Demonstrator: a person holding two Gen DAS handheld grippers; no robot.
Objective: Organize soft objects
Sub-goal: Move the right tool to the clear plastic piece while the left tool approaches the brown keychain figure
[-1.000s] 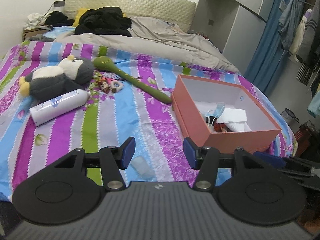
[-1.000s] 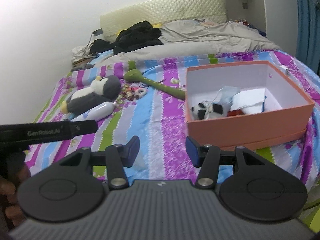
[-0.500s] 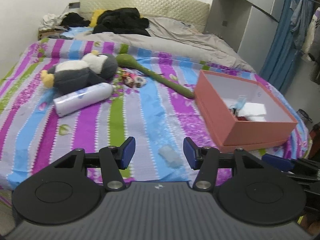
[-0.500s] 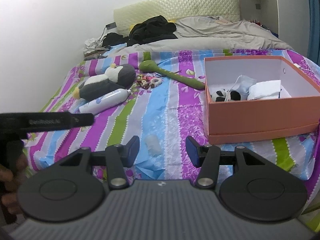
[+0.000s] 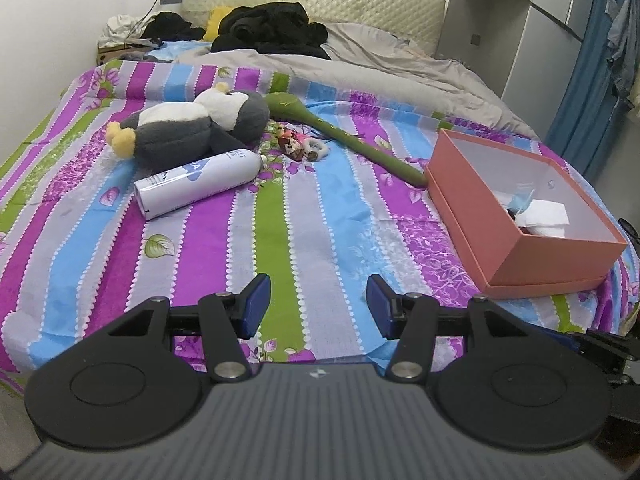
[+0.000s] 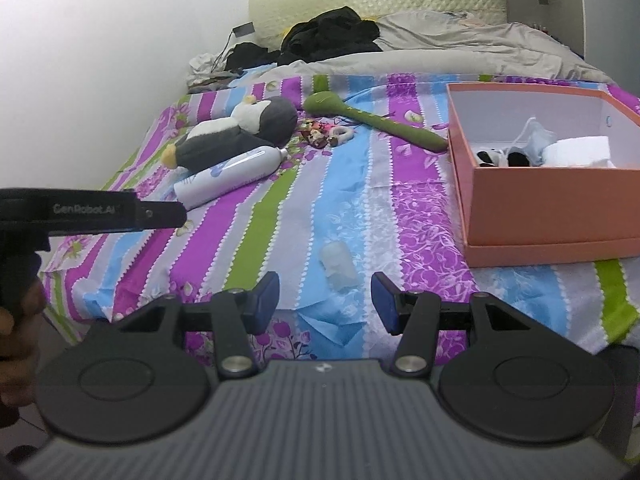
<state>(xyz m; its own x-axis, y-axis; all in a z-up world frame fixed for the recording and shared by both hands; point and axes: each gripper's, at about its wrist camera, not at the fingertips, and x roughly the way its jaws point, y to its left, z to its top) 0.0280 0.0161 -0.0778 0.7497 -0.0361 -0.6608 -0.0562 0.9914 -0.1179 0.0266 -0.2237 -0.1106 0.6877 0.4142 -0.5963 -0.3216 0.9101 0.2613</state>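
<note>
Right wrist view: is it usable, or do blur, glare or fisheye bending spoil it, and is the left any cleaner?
Right wrist view: softer, upper-left wall washed out, bed edges bowed, yet the orange box and plush penguin read clearly. Left wrist view: sharper, even light, the white spray bottle crisp; straight lines bend near the rim. Both hand-held grippers, left and right, fill the bottom.

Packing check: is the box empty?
No. The open box already holds a few small things, including a white cloth.
</note>
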